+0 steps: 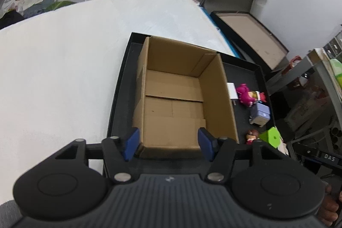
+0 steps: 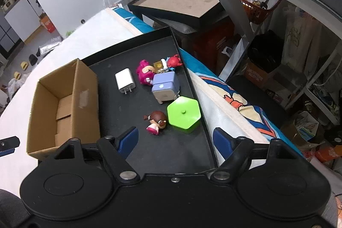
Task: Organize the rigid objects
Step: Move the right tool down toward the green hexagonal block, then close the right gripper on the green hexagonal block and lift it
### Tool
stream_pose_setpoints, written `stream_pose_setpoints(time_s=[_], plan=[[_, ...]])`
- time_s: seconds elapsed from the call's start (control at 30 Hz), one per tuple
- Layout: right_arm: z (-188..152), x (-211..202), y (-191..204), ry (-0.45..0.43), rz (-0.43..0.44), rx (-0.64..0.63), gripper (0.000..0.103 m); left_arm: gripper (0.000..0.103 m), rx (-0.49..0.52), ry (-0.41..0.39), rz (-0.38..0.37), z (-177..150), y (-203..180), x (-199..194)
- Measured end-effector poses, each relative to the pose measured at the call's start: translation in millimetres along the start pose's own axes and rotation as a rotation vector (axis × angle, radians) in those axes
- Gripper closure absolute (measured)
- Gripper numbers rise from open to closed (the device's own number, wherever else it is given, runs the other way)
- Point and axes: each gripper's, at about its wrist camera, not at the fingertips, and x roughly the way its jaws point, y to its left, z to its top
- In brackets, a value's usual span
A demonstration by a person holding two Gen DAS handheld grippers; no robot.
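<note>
Sitting empty in the black tray (image 2: 192, 155), the cardboard box (image 1: 181, 95) looks meant for the toys piled right of it. Left gripper (image 1: 168, 143) gapes over the box's near wall, right gripper (image 2: 175, 139) open near the doll (image 2: 157, 121), neither holding anything.

Plain brown cardboard box (image 2: 64, 104) sits in a matte black tray (image 2: 171, 153) on a white surface (image 1: 64, 67), and beside it a glossy white charger plug (image 2: 125, 81), a magenta-haired figurine (image 2: 145, 74), a red-haired one (image 2: 174, 61) and a lavender cube toy (image 2: 165, 86) with paler feet. Nearer in, a bright lime-green hexagonal lid (image 2: 183, 114) glows next to a brown-haired doll (image 2: 157, 121) in pink. Both black grippers carry blue pads (image 2: 128, 140), and the bedding (image 2: 230, 99) alongside shows teal, orange and cream cartoon print.
</note>
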Motion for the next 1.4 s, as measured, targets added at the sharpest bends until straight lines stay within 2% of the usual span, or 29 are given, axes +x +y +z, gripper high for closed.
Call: stream_pose_setpoints(time_s=[0.5, 0.7, 0.97, 1.17, 1.27, 1.4], plan=[[26.0, 49.0, -12.0, 0.088, -0.062, 0.017, 0.03, 0.063, -0.032, 0.177, 0.075, 33.6, 17.5, 46.6], [34.5, 67.3, -14.2, 0.124, -0.072, 0.032, 0.03, 0.066, -0.034, 0.221, 0.081, 40.7, 21.9, 60.0], [44.6, 87.0, -12.4, 0.178, -0.096, 0.004, 0.03, 0.072, -0.032, 0.226, 0.081, 34.3, 30.9, 74.4], [47.7, 102.1, -12.2, 0.241, -0.106, -0.011, 0.029, 0.081, -0.036, 0.2, 0.053, 27.8, 36.8, 78.6], [47.9, 109.6, -9.7, 0.256, -0.123, -0.029, 0.029, 0.087, -0.035, 0.211, 0.05, 26.2, 37.4, 85.3], [48.1, 114.8, -0.8, 0.264, -0.106, -0.061, 0.025, 0.088, 0.002, 0.197, 0.058, 23.1, 34.4, 85.6]])
